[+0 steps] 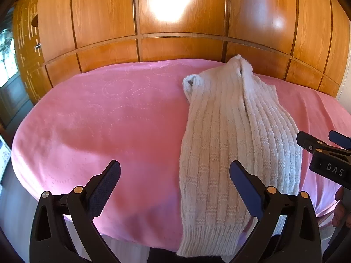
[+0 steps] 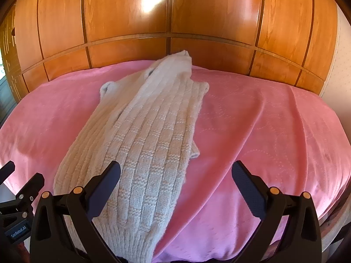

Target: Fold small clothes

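The cream ribbed knitted garment (image 1: 237,135) lay lengthwise on the pink blanket (image 1: 109,120) (probably mid-fold); left gripper (image 1: 175,188) and right gripper (image 2: 175,188) hovered near, jaws released.

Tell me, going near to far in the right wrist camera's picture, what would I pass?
The right claw wide open → the white knitted garment stretching lengthwise away over the pink blanket → the wooden panelled wall behind.
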Demonstrator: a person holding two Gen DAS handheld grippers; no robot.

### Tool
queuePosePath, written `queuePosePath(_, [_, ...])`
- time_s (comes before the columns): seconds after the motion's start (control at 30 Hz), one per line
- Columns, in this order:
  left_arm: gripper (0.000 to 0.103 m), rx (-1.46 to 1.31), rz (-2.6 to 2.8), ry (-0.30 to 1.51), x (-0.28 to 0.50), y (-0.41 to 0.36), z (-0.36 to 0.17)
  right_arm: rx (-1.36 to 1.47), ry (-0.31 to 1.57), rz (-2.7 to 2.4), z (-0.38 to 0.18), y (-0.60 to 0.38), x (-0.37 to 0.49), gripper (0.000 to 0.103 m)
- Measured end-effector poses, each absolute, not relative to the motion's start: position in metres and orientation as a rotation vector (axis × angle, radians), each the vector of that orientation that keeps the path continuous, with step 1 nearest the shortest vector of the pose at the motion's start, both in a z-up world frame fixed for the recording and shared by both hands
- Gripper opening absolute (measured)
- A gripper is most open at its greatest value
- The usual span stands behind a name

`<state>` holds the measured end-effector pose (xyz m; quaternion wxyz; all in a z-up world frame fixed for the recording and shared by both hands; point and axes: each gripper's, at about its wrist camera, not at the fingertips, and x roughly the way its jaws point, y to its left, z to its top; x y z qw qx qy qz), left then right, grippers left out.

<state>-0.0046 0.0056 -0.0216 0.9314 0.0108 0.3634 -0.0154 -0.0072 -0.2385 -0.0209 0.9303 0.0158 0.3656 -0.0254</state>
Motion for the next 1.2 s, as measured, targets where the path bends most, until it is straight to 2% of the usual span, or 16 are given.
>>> queuePosePath(0.67, [0.098,0.105,-0.235,0.808,-0.016,-0.013,-0.043,0.046,0.776,-0.017,-0.029,-0.238,-0.004,0.101])
queuePosePath(0.83, [0.081,0.125,-0.299,0.895,-0.009,-0.024,-0.063,0.160,0.817,0.063,-0.037,-0.253,-0.001,0.101])
queuePosePath(0.9, [0.071,0.120,-0.315,0.926,-0.006,-0.026,-0.071,0.248,0.856,0.128,-0.045,-0.263,0.001,0.101])
queuePosePath(0.93, [0.070,0.124,-0.317,0.936,-0.005,-0.027,-0.076,0.298,0.877,0.165,-0.050,-0.268,0.001,0.100])
queuePosePath(1.0, [0.067,0.144,-0.312,0.941,-0.004,-0.029,-0.083,0.347,0.910,0.217,-0.061,-0.273,0.003,0.091])
queuePosePath(1.07, [0.067,0.145,-0.318,0.931,-0.006,-0.029,-0.088,0.392,0.941,0.274,-0.070,-0.273,0.007,0.071])
queuePosePath(1.1, [0.066,0.143,-0.319,0.928,-0.006,-0.029,-0.089,0.409,0.956,0.305,-0.075,-0.271,0.010,0.065])
queuePosePath(1.17, [0.061,0.135,-0.326,0.918,-0.007,-0.028,-0.089,0.392,0.980,0.316,-0.082,-0.264,0.014,0.057])
queuePosePath(1.2, [0.053,0.130,-0.330,0.912,-0.008,-0.026,-0.089,0.382,0.994,0.331,-0.087,-0.259,0.017,0.052])
